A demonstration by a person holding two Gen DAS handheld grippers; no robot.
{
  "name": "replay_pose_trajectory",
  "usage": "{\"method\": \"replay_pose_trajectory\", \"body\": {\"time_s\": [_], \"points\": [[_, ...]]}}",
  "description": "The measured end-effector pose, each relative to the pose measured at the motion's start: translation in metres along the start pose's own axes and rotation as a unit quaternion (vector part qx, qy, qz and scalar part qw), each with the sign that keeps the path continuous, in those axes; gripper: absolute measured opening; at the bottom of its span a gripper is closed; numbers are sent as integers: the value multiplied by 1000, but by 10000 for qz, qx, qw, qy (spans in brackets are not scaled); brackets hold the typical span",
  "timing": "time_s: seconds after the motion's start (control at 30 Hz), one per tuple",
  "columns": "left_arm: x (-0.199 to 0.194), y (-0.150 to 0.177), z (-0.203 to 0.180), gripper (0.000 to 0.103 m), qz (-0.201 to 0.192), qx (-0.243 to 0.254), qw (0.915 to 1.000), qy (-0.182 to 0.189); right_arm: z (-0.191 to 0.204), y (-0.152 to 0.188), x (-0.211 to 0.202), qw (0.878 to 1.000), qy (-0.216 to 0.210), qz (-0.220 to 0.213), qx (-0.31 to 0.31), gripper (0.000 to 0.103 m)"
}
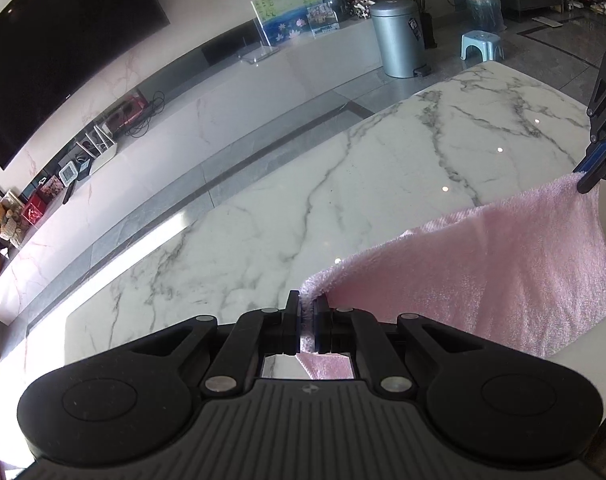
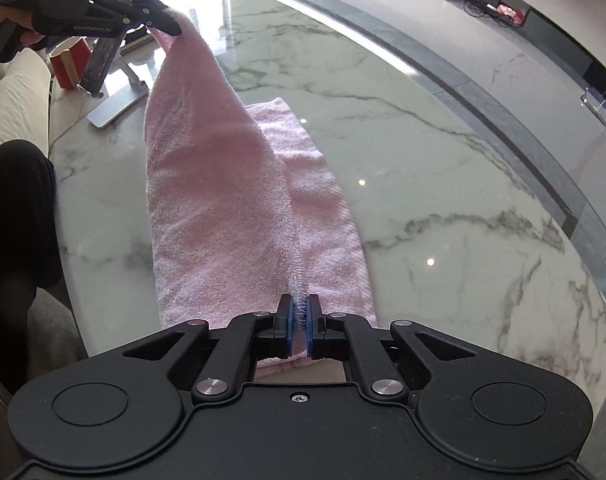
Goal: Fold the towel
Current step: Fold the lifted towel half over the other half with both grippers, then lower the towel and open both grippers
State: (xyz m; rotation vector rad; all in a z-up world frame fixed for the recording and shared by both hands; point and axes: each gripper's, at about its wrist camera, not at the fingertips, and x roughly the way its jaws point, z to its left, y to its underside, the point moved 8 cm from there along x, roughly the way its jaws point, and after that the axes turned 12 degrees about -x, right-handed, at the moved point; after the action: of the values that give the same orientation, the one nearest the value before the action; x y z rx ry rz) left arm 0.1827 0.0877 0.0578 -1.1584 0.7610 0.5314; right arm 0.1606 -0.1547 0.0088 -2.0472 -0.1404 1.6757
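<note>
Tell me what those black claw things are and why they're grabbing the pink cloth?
They are grabbers with two fingers, and a person holds one in each hand. Each picture comes from a camera on one grabber, looking along its fingers. The left gripper and the right gripper are both shut on the fluffy pink towel, each pinching an edge. The towel is partly lifted off the white marble table, ready for folding. A red cup also stands on the table.
</note>
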Motion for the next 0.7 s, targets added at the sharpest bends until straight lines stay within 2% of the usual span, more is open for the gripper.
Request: {"method": "replay_pose_trajectory", "body": {"time_s": [0.2, 0.33, 0.47, 0.57, 0.6, 0.67, 0.7], "points": [[61, -12, -10, 4, 359, 360, 9987, -81, -29, 8, 20, 9996, 70, 84, 271, 4], [97, -8, -15, 5, 613, 338, 9975, -73, -39, 15, 39, 9991, 21, 129, 415, 4], [124, 3, -18, 8, 886, 323, 9955, -62, -43, 23, 52, 9984, -30, 160, 547, 5], [130, 9, -16, 8, 953, 282, 9950, -93, -43, 26, 56, 9980, -21, 145, 613, 6], [131, 10, -15, 9, 968, 266, 9949, -105, -44, 27, 57, 9979, -14, 125, 636, 9], [132, 12, -13, 18, 949, 247, 9951, -151, -45, 28, 57, 9977, 57, 102, 662, 17], [129, 11, -11, 20, 895, 249, 9955, -199, -45, 29, 56, 9976, 104, 93, 671, 27]]}}
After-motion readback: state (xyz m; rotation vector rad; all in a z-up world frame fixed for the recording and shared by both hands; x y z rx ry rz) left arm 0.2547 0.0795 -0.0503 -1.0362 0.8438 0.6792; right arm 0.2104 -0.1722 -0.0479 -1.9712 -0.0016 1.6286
